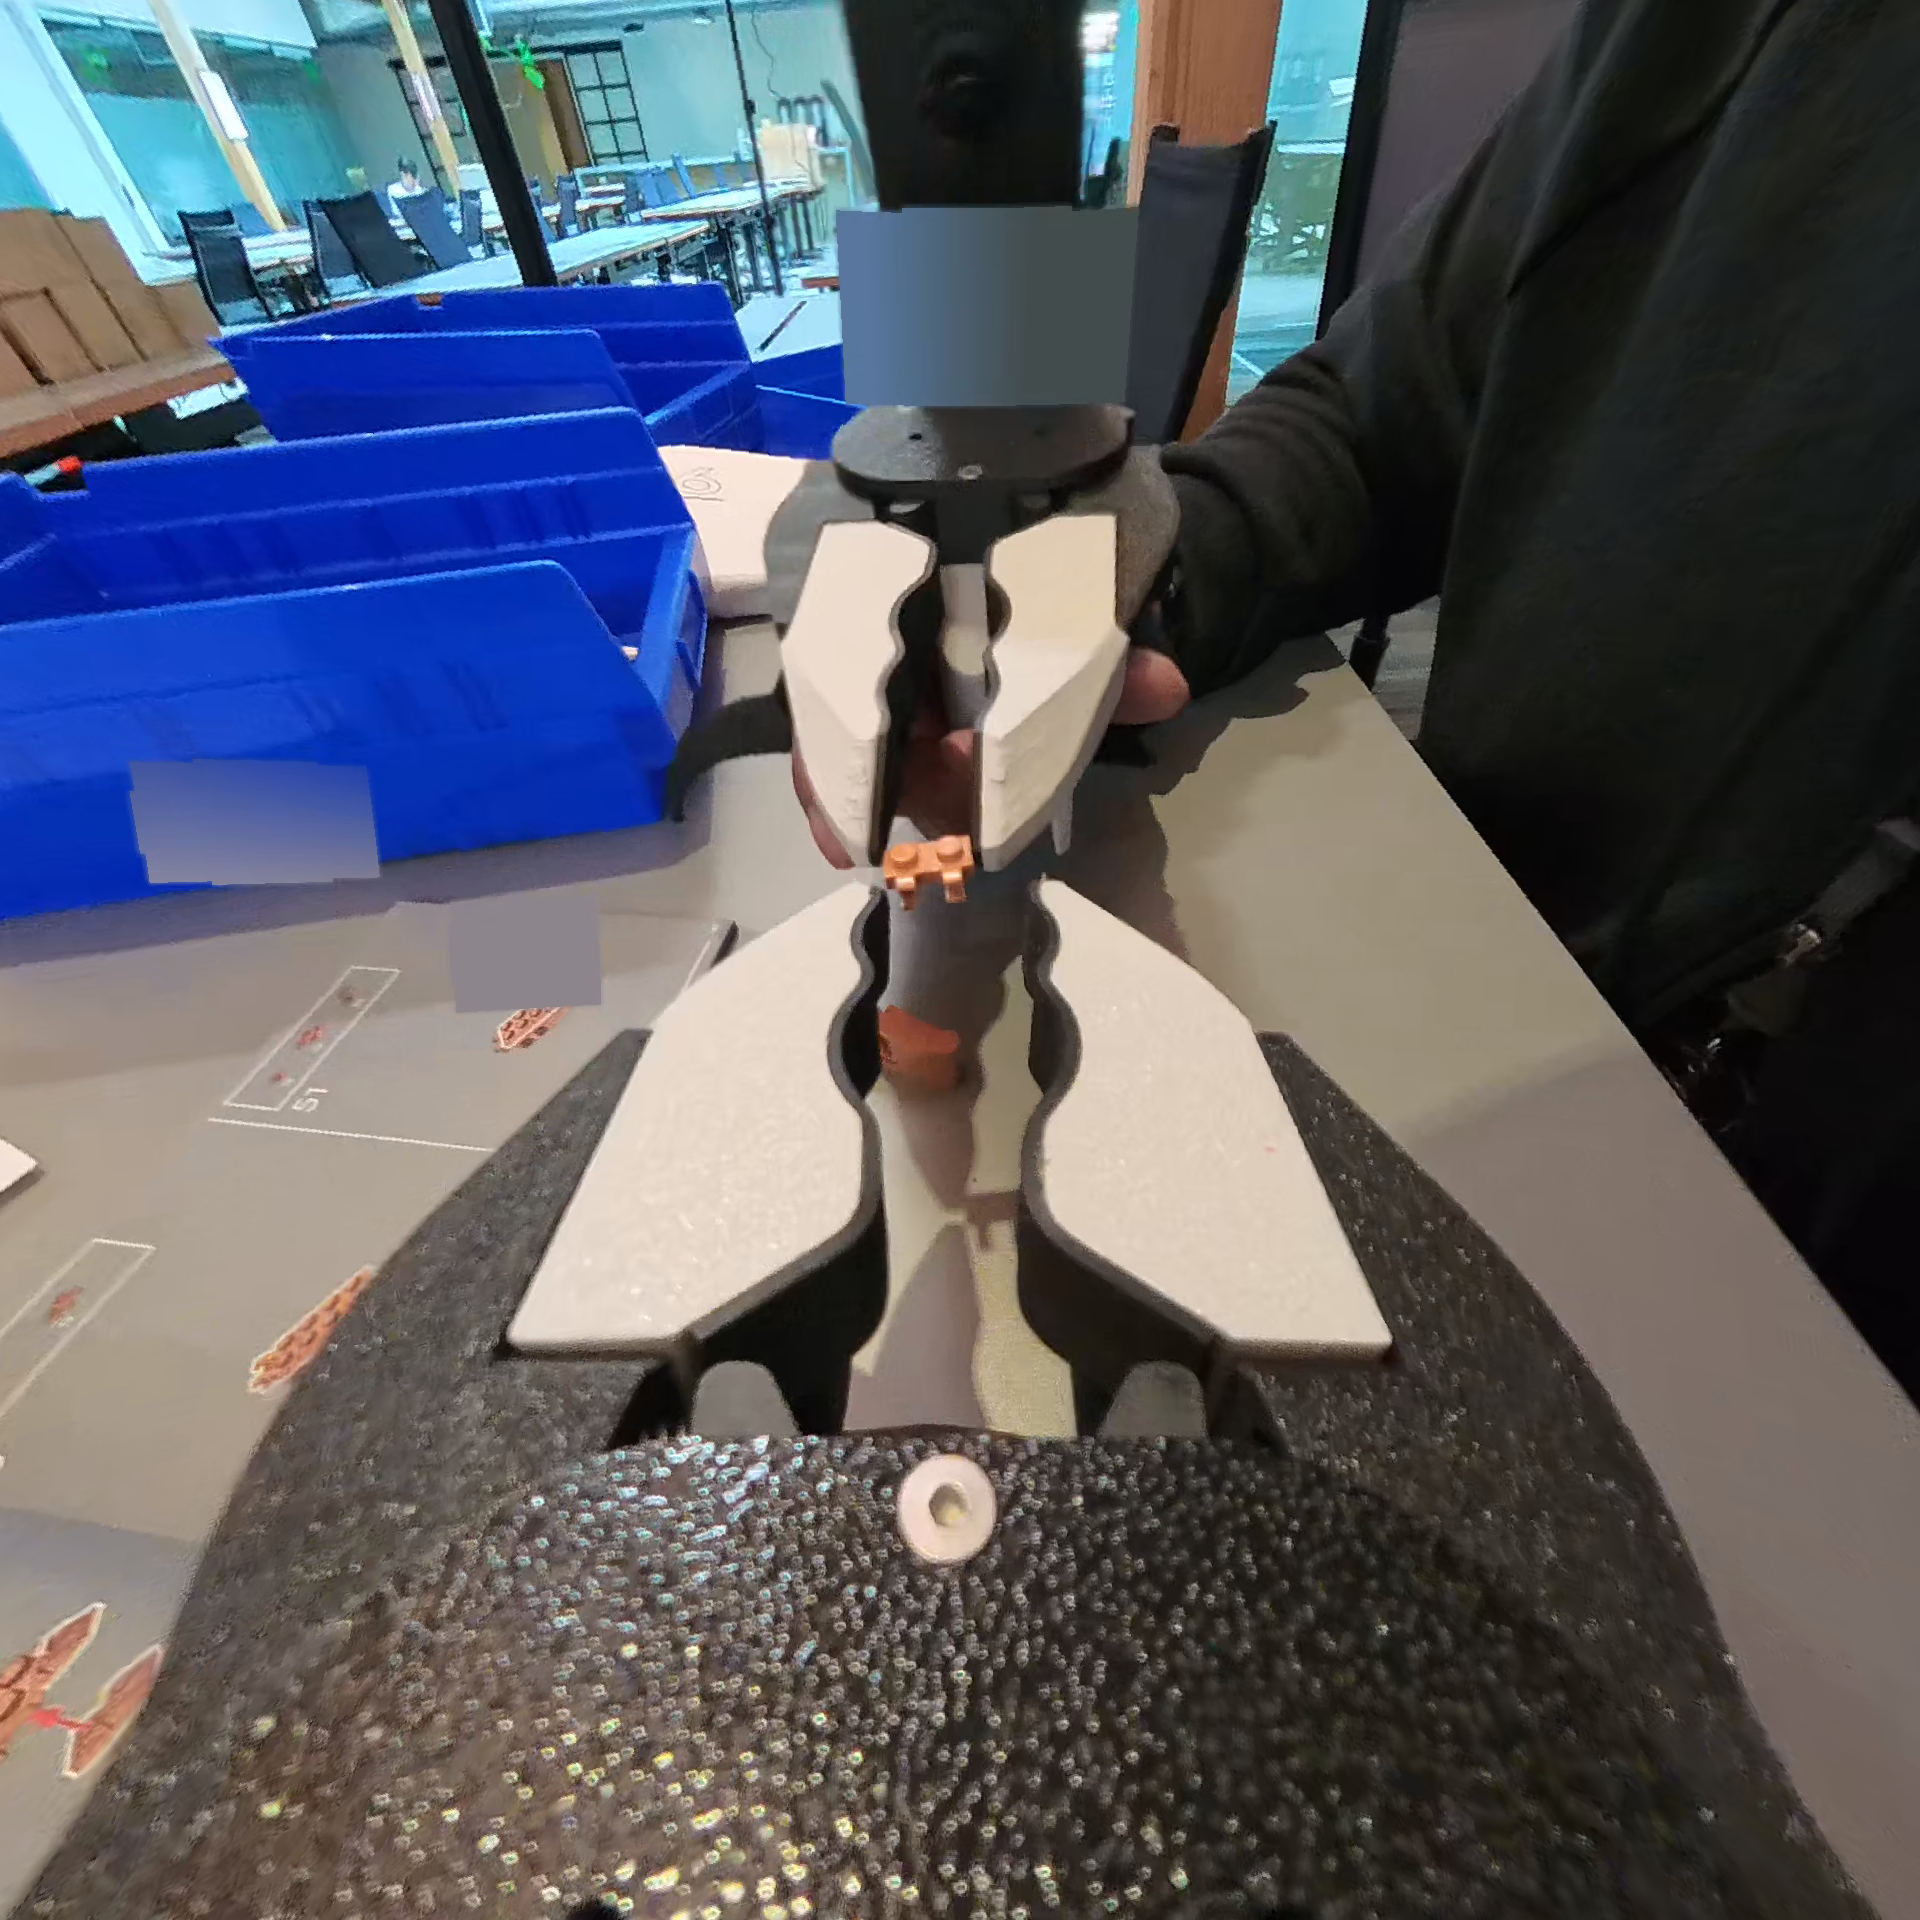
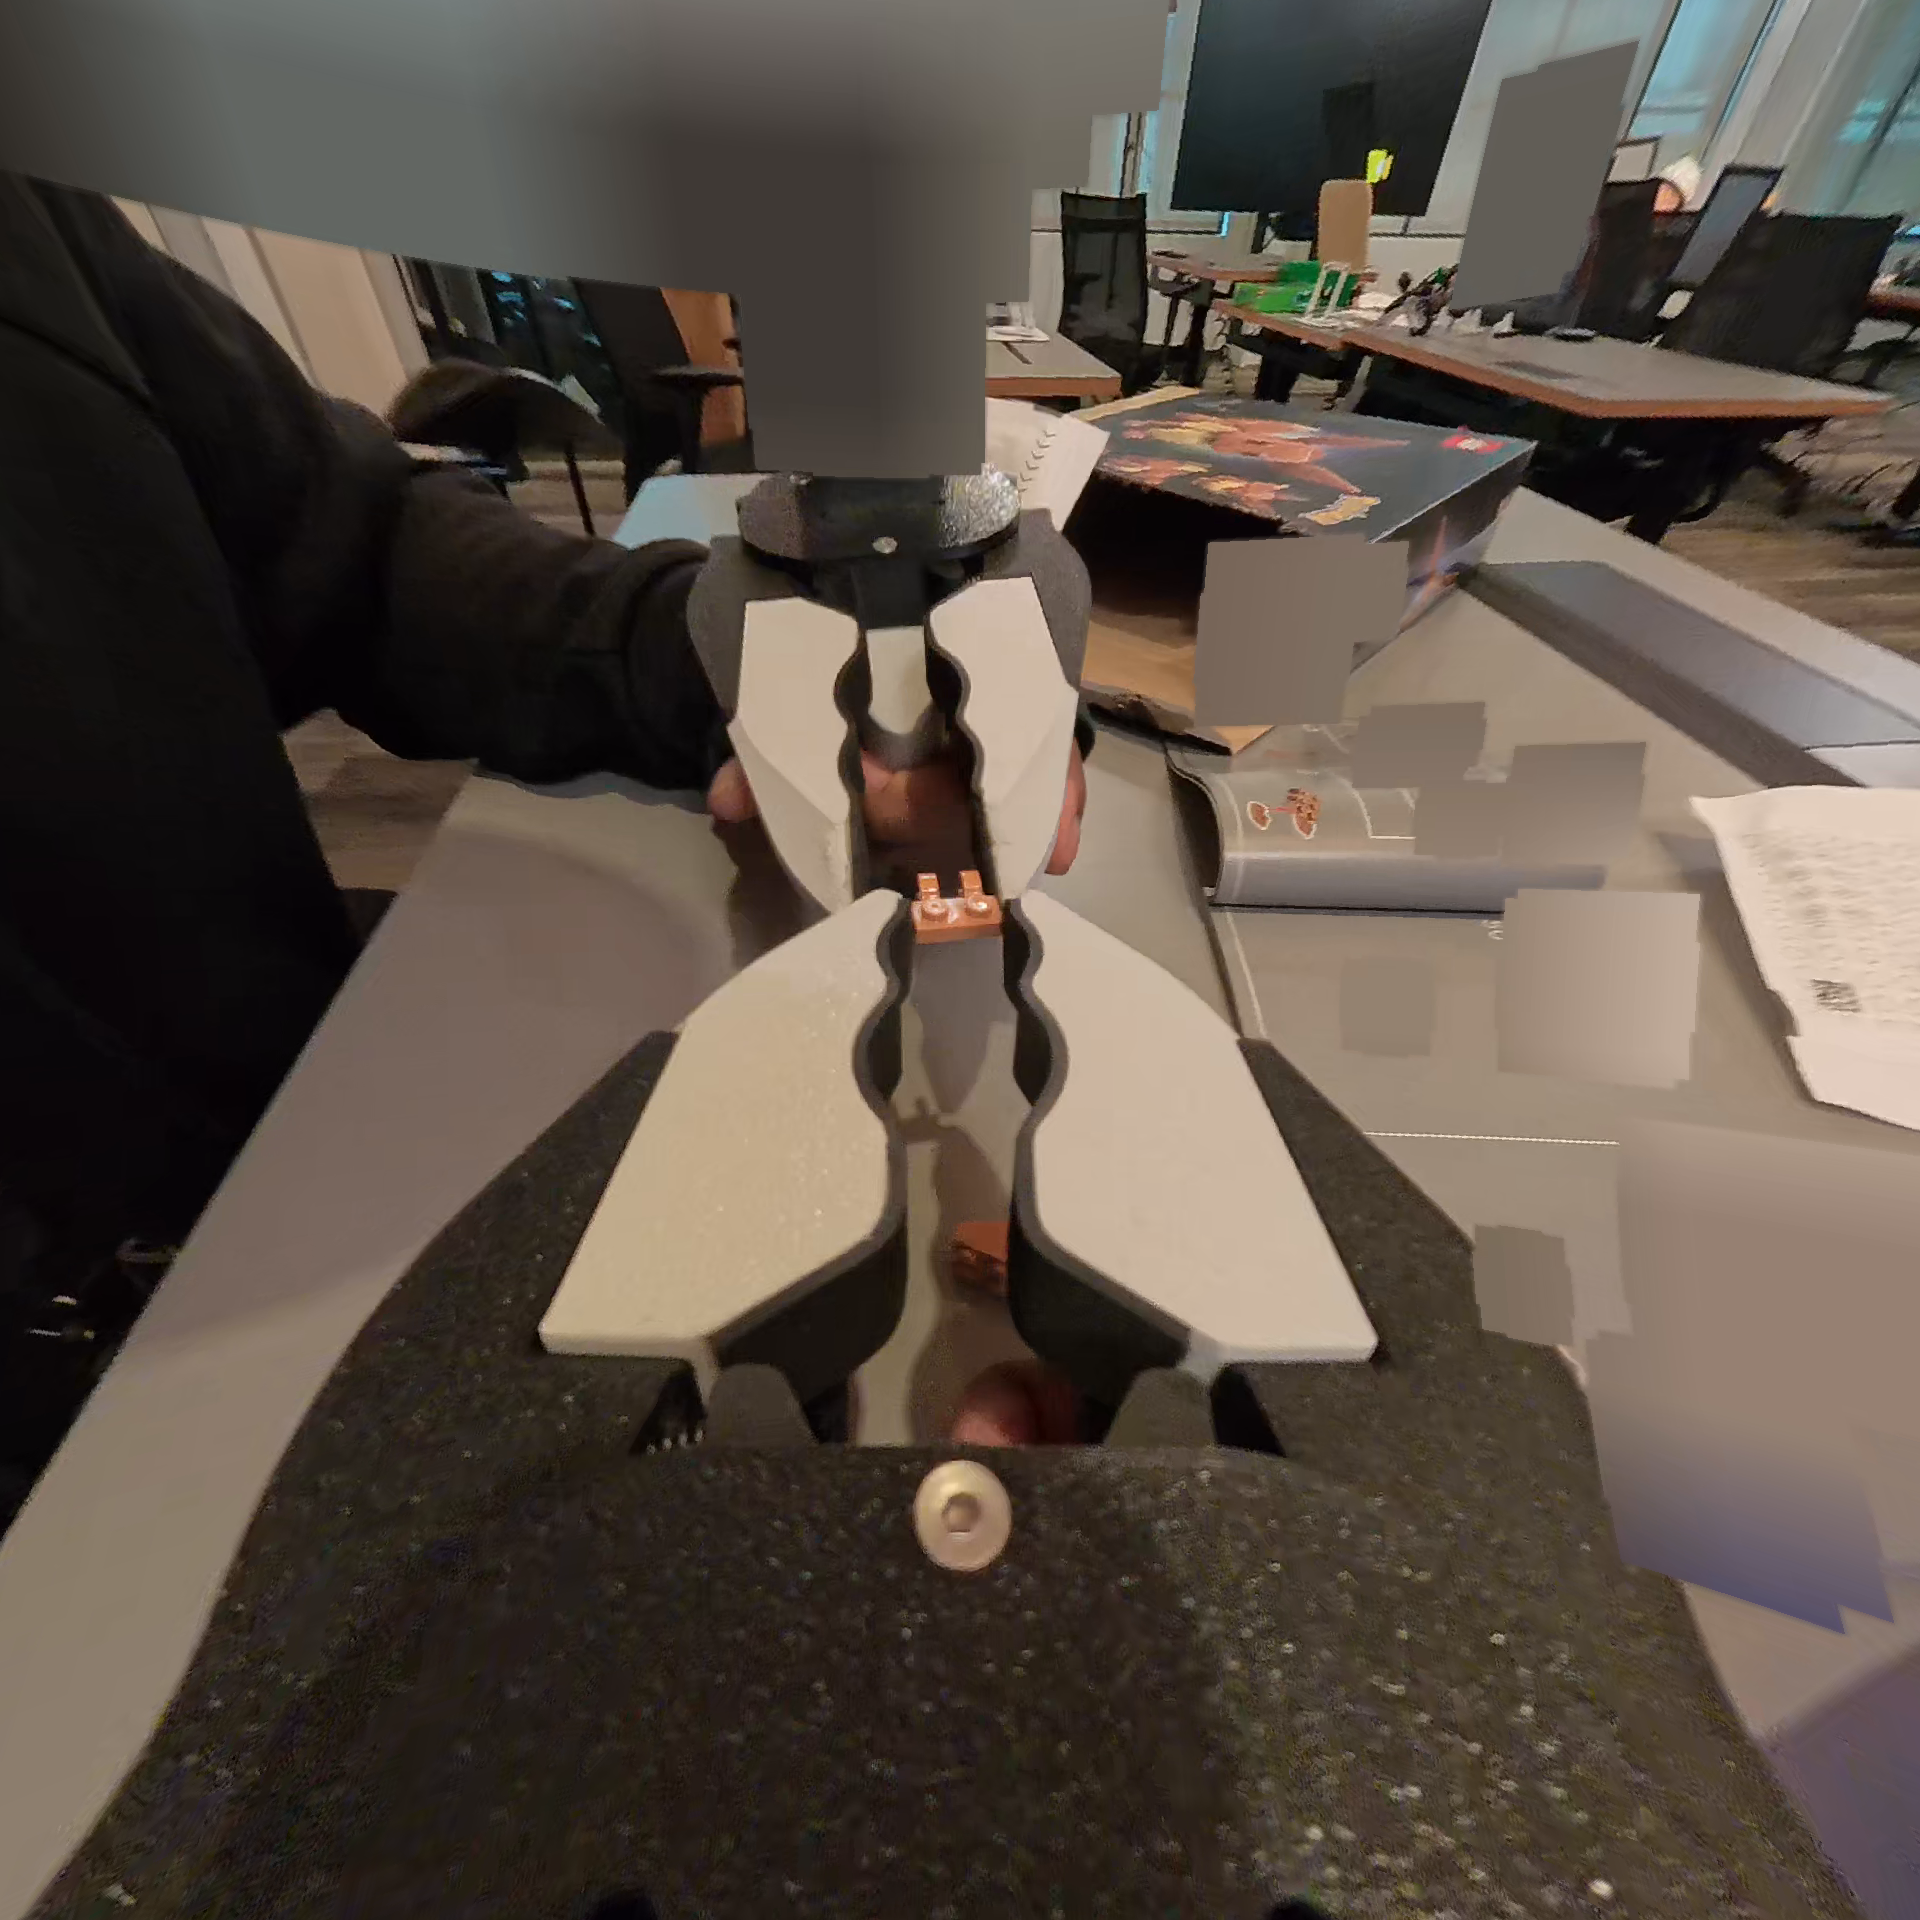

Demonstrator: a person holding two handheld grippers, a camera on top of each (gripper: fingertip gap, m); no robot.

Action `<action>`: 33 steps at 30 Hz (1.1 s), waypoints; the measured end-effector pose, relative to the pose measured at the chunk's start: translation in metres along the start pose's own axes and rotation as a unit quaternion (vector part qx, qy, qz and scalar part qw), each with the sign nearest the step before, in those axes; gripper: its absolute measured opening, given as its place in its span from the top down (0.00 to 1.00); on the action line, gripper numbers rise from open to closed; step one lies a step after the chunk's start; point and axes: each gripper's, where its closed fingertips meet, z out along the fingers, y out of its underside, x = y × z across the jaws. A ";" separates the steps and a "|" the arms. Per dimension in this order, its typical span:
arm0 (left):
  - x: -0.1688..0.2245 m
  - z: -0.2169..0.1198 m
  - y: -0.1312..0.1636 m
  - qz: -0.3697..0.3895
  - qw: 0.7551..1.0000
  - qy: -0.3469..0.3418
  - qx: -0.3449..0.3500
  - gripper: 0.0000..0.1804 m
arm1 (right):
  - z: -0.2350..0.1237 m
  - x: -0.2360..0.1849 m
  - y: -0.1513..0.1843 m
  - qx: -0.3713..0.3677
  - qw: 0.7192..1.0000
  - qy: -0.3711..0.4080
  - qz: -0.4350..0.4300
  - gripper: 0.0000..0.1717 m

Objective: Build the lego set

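Nearly tip to tip, two hand-held grippers face each other over a grey table (image 1: 1351, 935), with a small orange clip plate (image 1: 928, 860) between them.

Blue bins (image 1: 364, 644) stand at the far left. Beside them, the left gripper (image 1: 956, 891) has its fingers set wide, and nothing is pressed between them. Just ahead of it, the plate's two clips jut towards that gap. The right gripper (image 2: 954, 904) is narrowed on the plate and pinches its ends at the very fingertips. With so slim a hold, I judge it needs a level, steady wrist. A dark sleeve (image 1: 1351, 499) fills the right side.
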 end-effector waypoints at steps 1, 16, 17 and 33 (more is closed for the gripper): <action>-0.001 0.000 0.000 -0.004 1.000 -0.001 0.003 0.87 | 0.001 0.000 0.001 -0.004 1.000 0.005 -0.013 0.91; -0.002 -0.002 0.000 -0.007 1.000 0.001 0.005 0.94 | 0.002 -0.003 0.002 -0.002 0.998 0.018 -0.052 0.90; -0.002 -0.001 0.001 -0.005 1.000 0.001 0.004 0.94 | 0.002 -0.003 0.002 -0.001 0.998 0.018 -0.052 0.91; -0.021 -0.011 0.020 0.049 0.995 -0.053 -0.068 0.94 | -0.015 0.011 0.063 -0.268 0.961 0.054 -0.048 0.84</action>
